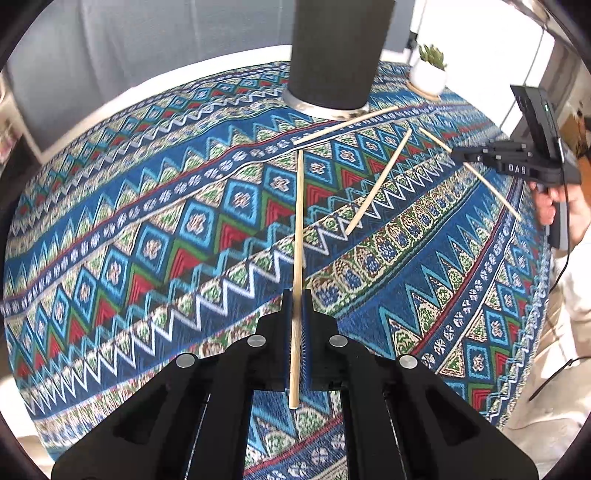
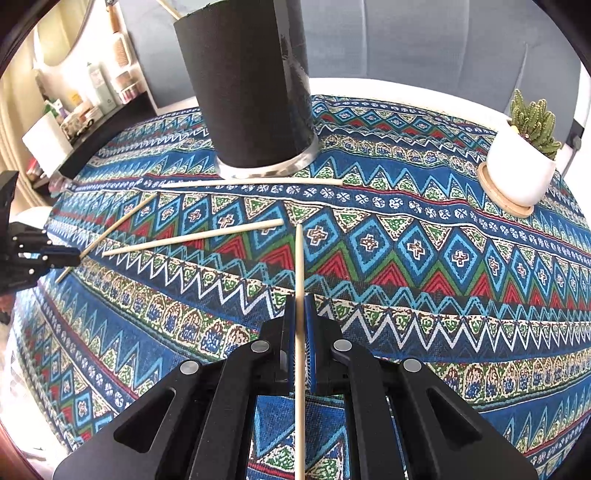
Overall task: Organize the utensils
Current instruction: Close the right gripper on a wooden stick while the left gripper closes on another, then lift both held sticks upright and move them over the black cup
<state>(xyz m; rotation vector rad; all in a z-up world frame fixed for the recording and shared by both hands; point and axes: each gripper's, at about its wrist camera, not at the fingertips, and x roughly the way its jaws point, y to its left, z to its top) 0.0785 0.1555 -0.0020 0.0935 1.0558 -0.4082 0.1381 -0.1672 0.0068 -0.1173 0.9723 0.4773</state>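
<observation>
Wooden chopstick [image 1: 297, 258] clamped between left hand-held gripper [image 1: 296, 295] pads.

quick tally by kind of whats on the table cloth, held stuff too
held chopsticks: 2
loose chopsticks: 2
black holder: 1
stick poking from holder top: 1
potted plant: 1
total: 7

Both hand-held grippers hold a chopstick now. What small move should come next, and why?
Probably lift the right hand-held gripper, shut on its chopstick, toward the black holder and tip the stick into its open top. The holder stands just ahead, and two chopsticks lie loose on the cloth.
</observation>
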